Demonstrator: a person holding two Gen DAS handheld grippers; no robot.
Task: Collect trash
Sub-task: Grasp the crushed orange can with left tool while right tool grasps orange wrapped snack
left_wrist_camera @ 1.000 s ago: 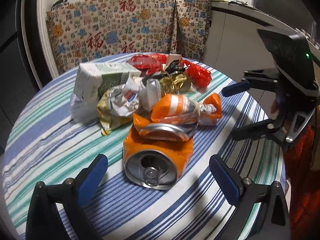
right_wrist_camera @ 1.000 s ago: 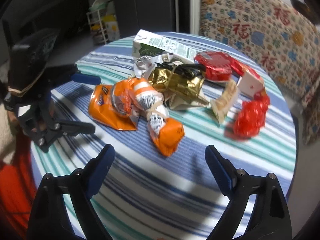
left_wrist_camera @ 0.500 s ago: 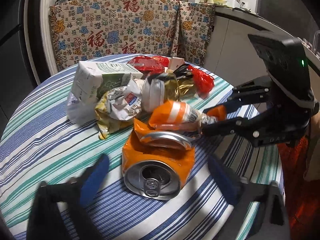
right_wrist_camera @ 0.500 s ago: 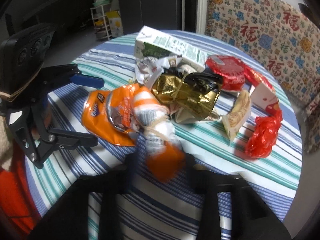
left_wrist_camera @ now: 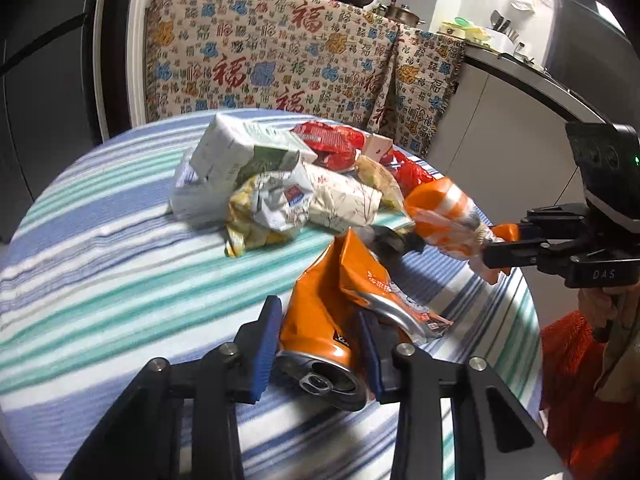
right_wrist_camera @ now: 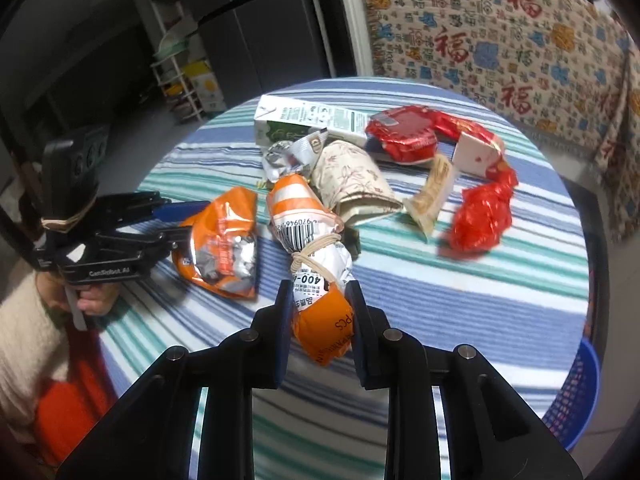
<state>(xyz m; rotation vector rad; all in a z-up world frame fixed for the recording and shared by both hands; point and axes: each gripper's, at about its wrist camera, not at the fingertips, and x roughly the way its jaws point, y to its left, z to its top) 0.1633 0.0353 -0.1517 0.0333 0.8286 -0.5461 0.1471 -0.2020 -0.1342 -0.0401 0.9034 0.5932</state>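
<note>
gripping two pieces of trash at once was the step in hand. the crushed orange can (left_wrist_camera: 324,332) sat at the near edge of the pile, its open top facing the left camera, and the left gripper (left_wrist_camera: 320,344) had its jaws closing in over the last moment until the blue pads pressed both flanks of the can. just right of it, the orange-and-white wrapper bundle (right_wrist_camera: 316,280), tied round the middle with a rubber band, was held by its near end in the right gripper (right_wrist_camera: 320,312), whose jaws had likewise just been closing and now stood narrow on the orange tail. in the left view the bundle looked tilted, its far end raised above the counter (left_wrist_camera: 100,248); whether the can had left the cloth i could not tell.

farther off on the striped counter lay the rest: a white and green carton (right_wrist_camera: 308,120), a floral paper bag (right_wrist_camera: 352,184), red wrappers (right_wrist_camera: 404,136) and a crumpled red bag (right_wrist_camera: 480,216) at the far right.

the next move probably called for lifting both pieces clear without dragging neighbours, then carrying them to a bin, likely the blue mesh basket (right_wrist_camera: 576,392) seen below the counter's right edge. the thin can might buckle and slip, so a steady squeeze seemed wise.
</note>
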